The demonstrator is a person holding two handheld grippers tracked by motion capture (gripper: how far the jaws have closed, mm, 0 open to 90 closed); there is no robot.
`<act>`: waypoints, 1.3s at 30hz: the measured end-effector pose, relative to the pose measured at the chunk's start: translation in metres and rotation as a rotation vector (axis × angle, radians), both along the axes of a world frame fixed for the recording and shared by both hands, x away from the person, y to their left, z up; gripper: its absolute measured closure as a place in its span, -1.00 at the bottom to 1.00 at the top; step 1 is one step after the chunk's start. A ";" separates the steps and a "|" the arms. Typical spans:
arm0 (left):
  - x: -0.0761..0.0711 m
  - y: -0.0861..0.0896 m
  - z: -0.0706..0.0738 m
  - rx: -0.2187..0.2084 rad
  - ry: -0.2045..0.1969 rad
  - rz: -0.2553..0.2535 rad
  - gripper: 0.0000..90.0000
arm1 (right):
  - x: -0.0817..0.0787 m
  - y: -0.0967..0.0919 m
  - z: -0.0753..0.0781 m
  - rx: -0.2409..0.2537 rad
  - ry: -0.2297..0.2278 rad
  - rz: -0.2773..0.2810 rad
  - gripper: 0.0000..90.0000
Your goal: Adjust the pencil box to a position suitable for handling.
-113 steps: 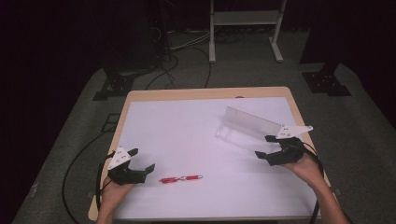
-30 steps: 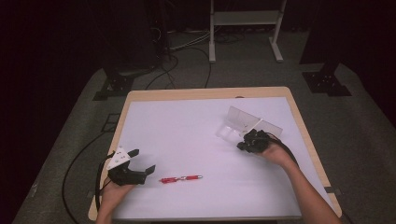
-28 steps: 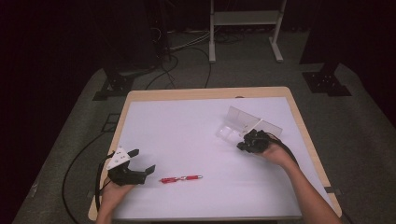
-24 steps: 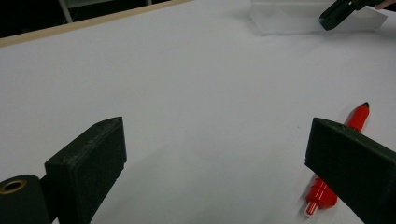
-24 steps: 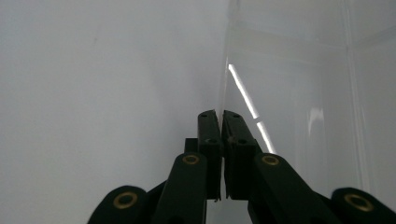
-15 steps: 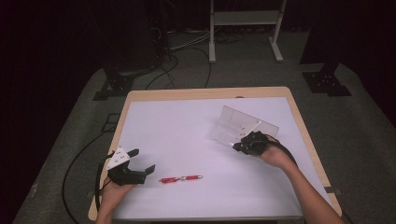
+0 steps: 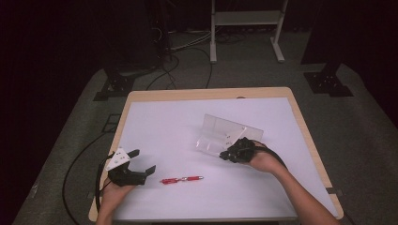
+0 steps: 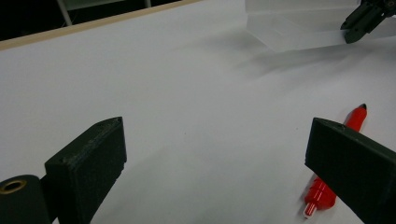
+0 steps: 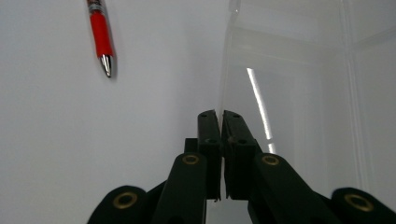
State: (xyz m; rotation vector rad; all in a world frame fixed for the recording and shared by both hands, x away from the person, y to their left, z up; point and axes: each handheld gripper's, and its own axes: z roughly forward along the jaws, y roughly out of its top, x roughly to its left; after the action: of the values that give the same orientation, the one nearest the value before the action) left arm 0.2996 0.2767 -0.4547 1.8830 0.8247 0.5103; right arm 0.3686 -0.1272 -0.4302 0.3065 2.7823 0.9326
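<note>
A clear plastic box (image 7: 224,133) lies open near the middle right of the white table (image 7: 169,122). My right gripper (image 7: 227,154) is at the box's near edge, shut on its thin clear wall (image 9: 224,70); in the right gripper view the jaws (image 9: 219,115) pinch that wall. A red pen (image 7: 182,179) lies near the front of the table, apart from both grippers. My left gripper (image 7: 143,161) rests at the front left, wide open and holding nothing, with the pen (image 8: 334,163) beside its right-hand jaw. The box (image 8: 299,23) and the right gripper (image 8: 362,21) show farther off.
The table has a wooden rim (image 7: 206,93). Beyond it, on the dark floor, lie cables (image 7: 187,47) and a white stand (image 7: 244,18). Bare white surface lies between the pen and the box.
My right gripper has moved left toward the table's middle with the clear box's wall in its grip, and the box has shifted along with it. The left gripper and the pen stayed put.
</note>
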 end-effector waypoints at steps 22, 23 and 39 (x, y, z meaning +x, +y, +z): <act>0.000 -0.001 0.000 0.001 0.000 -0.015 -0.90 | 0.000 0.031 -0.023 -0.011 0.066 0.053 0.92; 0.000 -0.001 0.000 -0.002 0.001 -0.015 -0.90 | 0.000 0.031 -0.023 -0.009 0.070 0.052 0.92; -0.001 -0.005 0.000 0.005 0.006 -0.036 -0.90 | 0.000 -0.001 -0.009 0.137 0.121 -0.017 0.34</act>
State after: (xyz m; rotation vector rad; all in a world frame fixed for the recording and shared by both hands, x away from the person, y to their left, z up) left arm 0.2987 0.2718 -0.4552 1.9017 0.7931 0.4854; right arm 0.3683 -0.1284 -0.4390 0.4204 2.8241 1.1386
